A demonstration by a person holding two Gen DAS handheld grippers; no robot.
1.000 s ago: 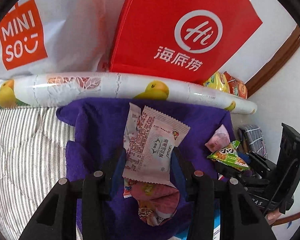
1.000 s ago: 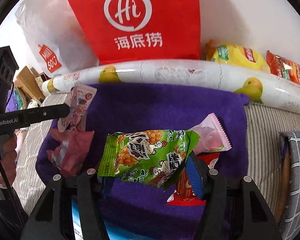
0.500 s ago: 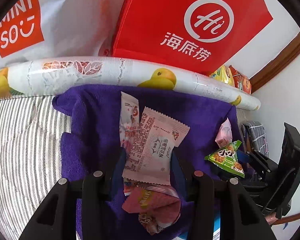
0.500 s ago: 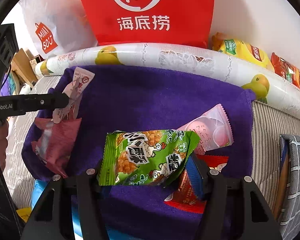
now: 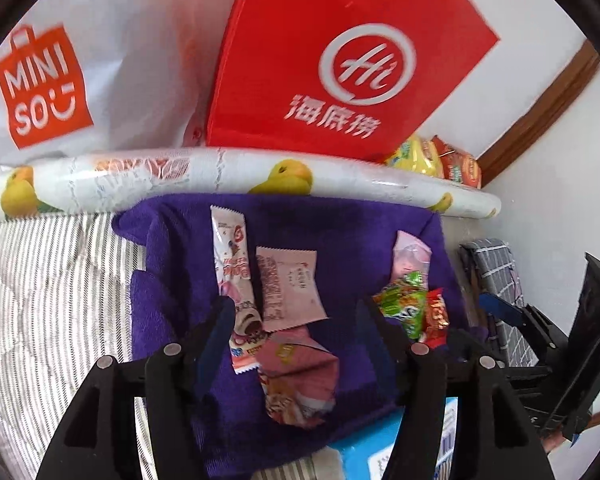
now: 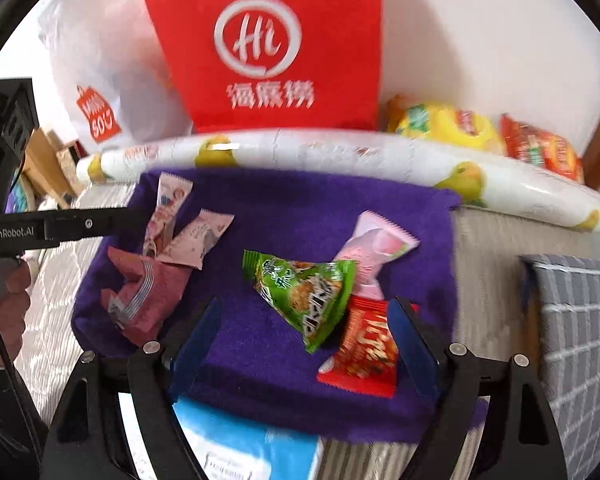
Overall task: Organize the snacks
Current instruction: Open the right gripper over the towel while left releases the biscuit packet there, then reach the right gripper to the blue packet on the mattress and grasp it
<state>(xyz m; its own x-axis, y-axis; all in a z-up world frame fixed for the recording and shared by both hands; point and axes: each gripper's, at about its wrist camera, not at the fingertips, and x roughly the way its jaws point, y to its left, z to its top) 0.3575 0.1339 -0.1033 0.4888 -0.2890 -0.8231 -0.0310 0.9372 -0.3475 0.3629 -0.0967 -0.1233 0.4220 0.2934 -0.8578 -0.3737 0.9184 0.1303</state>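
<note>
A purple towel [image 5: 340, 224] [image 6: 300, 208] holds two piles of snacks. My left gripper [image 5: 296, 320] is open above the left pile: a pale pink packet [image 5: 290, 288], a long white packet [image 5: 232, 260] and a dark pink packet [image 5: 296, 376]. My right gripper [image 6: 304, 320] is open above the right pile: a green packet [image 6: 300, 288], a red packet [image 6: 364, 348] and a light pink packet [image 6: 374, 248]. The left pile also shows in the right wrist view [image 6: 160, 272], and the right pile in the left wrist view [image 5: 412, 304].
A red bag [image 5: 340, 64] and a white Miniso bag [image 5: 60, 80] stand behind a rolled duck-print sheet [image 5: 220, 176]. Yellow and orange snack bags [image 6: 480, 136] lie at the back right. A blue box [image 6: 244, 452] lies at the towel's near edge, a checked cushion [image 6: 576, 320] to the right.
Both grippers have opened. The pale pink packet has dropped onto the left pile and the green packet onto the right pile. Both grippers have pulled back a little.
</note>
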